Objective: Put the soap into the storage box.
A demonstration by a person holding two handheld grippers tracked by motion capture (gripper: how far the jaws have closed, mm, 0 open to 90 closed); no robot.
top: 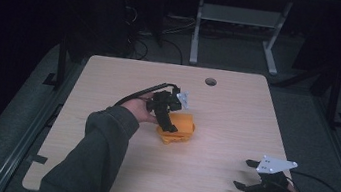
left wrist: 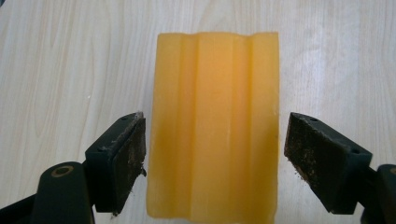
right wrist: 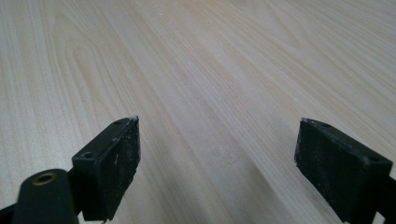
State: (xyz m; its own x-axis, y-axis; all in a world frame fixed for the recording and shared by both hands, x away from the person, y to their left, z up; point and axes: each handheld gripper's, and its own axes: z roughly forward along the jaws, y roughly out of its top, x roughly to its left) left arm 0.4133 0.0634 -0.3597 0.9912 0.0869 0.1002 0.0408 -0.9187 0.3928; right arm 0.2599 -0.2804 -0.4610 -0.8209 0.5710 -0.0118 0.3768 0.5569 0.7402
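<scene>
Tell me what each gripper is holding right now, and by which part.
Nothing is held. The left gripper straddles the orange block across its long sides, jaws open and not clamped. The right gripper is open over bare table.

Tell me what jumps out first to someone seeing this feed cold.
The orange ridged block near the middle of the wooden table: the left tool sits over it, jaws open on either side, the left jaw close against it. The right tool waits open near the table's front right corner.

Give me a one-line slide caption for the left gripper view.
Open left tongs straddle a ribbed orange block lying on the light wooden table.
</scene>
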